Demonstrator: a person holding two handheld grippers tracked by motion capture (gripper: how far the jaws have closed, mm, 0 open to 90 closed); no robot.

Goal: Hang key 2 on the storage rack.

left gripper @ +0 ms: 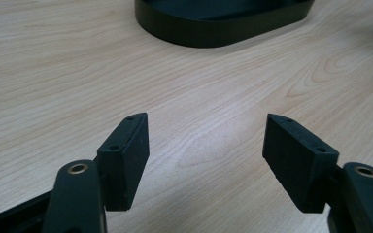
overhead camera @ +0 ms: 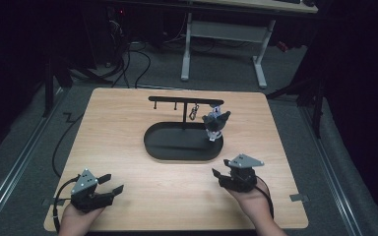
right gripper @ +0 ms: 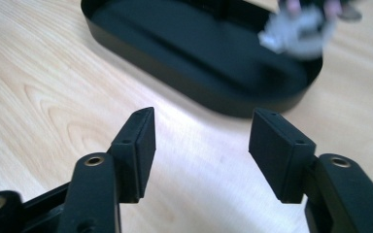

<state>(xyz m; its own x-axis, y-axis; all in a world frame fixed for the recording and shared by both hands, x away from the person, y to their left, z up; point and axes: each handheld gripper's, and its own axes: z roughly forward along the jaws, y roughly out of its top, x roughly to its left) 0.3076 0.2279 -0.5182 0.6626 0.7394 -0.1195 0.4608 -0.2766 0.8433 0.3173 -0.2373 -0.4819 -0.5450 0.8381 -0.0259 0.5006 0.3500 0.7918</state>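
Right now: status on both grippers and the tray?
Left gripper open, empty. Right gripper open, empty, short of black tray. Small figure at tray's right end. Bare wood between.

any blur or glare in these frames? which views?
High view: sharp, table lit, surroundings near black. Left gripper view: tool and wood grain crisp, soft sheen on the wood, no harsh glare. Right gripper view: jaws sharp, bright glare patch on the wood before the black tray; the pale item in it is blurred.

Pale wood-grain table [overhead camera: 128,142], matt black tray [overhead camera: 177,147]
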